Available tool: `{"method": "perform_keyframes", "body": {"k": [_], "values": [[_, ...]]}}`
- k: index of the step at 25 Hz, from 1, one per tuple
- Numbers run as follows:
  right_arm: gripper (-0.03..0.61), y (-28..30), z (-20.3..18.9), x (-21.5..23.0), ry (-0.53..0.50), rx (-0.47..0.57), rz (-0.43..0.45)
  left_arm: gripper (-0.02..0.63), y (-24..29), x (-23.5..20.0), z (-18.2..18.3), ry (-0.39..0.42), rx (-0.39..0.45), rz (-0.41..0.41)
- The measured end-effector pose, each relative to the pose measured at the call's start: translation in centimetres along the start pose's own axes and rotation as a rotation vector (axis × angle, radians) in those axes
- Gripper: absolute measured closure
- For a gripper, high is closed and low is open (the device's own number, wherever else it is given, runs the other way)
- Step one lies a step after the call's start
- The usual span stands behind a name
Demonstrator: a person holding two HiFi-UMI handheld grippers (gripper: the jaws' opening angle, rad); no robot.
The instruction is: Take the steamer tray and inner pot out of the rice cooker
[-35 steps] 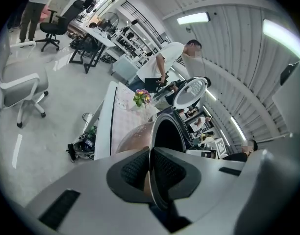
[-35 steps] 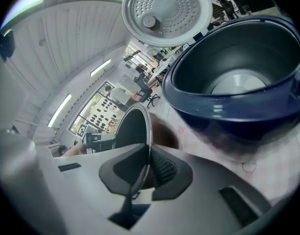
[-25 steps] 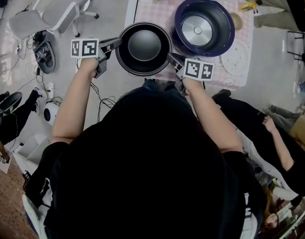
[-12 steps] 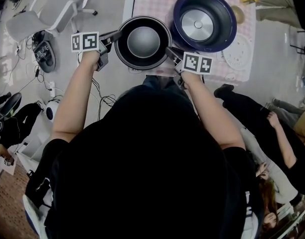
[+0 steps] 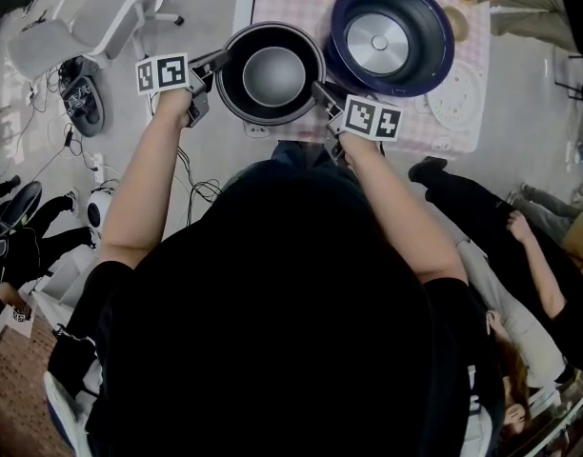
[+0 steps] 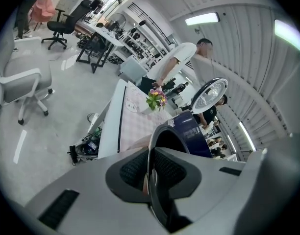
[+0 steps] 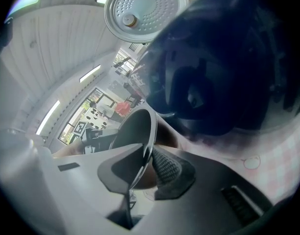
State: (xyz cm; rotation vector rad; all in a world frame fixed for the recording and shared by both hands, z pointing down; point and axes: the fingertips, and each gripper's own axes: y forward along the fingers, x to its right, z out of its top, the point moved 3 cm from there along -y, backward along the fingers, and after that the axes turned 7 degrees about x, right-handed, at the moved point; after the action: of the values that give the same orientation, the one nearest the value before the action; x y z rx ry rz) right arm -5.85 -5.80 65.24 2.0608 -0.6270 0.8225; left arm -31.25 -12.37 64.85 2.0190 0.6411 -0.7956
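1. I stand in an open-plan office or lab, not a home kitchen.
2. Swivel chairs (image 6: 23,84) and long desks (image 6: 108,37) loaded with equipment stand on a bare grey floor (image 6: 52,126).
3. Loose cables (image 6: 84,148) lie beside the table (image 6: 108,131).
4. Strip lights (image 6: 201,18) run along a ribbed ceiling (image 6: 238,48).
5. Only the checked cloth (image 6: 137,119), flowers (image 6: 156,99) and rice cooker (image 5: 434,65) look domestic.
6. A person (image 6: 177,62) stands at the table's far end.

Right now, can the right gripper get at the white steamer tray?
Probably not yet: the right gripper grips the rim of the inner pot, though its jaws have just been opening. The steamer tray lies uncovered, right of the rice cooker.
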Motion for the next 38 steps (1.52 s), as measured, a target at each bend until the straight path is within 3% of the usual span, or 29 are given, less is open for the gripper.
{"method": "perform_keyframes", "body": {"k": [14, 21, 38], "values": [[0.479, -0.4, -0.2, 0.2, -0.046, -0.019, 0.005, 0.551, 0.3, 0.2, 0.1, 0.025, 0.055, -0.007], [0.45, -1.3, -0.2, 0.3, -0.078, -0.031, -0.019, 0.464, 0.3, 1.0, 0.2, 0.076, 0.061, -0.02], [0.439, -4.3, 1.1, -2.2, -0.203, -0.054, -0.02, 0.379, -0.2, 0.6, 1.4, 0.155, 0.065, 0.033]]}}
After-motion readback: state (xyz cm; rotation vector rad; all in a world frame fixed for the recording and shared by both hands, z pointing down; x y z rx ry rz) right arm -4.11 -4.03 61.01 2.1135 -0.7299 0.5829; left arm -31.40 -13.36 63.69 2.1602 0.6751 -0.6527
